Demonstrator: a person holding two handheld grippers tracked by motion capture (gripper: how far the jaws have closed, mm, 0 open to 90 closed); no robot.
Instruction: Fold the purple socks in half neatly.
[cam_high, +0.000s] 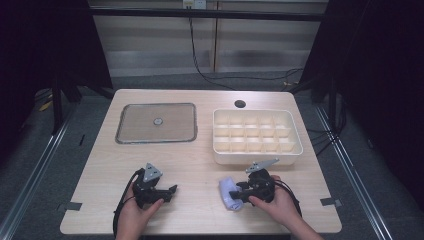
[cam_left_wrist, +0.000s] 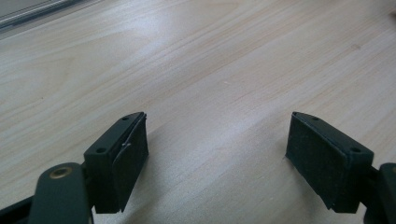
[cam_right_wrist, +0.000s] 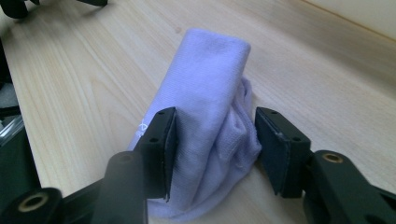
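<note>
Item one, nearest us: the left gripper (cam_high: 172, 189), held in the person's left hand (cam_high: 134, 216) at the near left of the wooden table (cam_high: 200, 165), well apart from the cloth roll and to its left. In the left gripper view its jaws stand wide, with nothing but bare wood grain between them.

Item two: the right gripper (cam_high: 234, 194), held in the person's right hand (cam_high: 278, 202), just right of the cloth roll and pointing at it. In the right gripper view we see the jaws part-way closed around the near end of the roll: the left pad (cam_right_wrist: 169, 151) lies against the fabric, while the right pad (cam_right_wrist: 271, 149) stands just beside its folds, and we cannot tell whether it presses.

Item three: the cloth roll (cam_right_wrist: 205, 126), a pale lilac rolled cloth, lying flat on the table near its front edge, between the two grippers and nearer the right one.

Item four: a cream compartment tray (cam_high: 295, 135), just beyond the cloth roll and slightly to its right, its small cells in rows.

Item five: a flat metal-rimmed tray (cam_high: 122, 130), beyond the cloth roll and well to its left, with a small round object (cam_high: 157, 121) at its middle.

Item six: a round cable hole (cam_high: 240, 104) in the tabletop, farthest from the cloth roll, behind the compartment tray.
</note>
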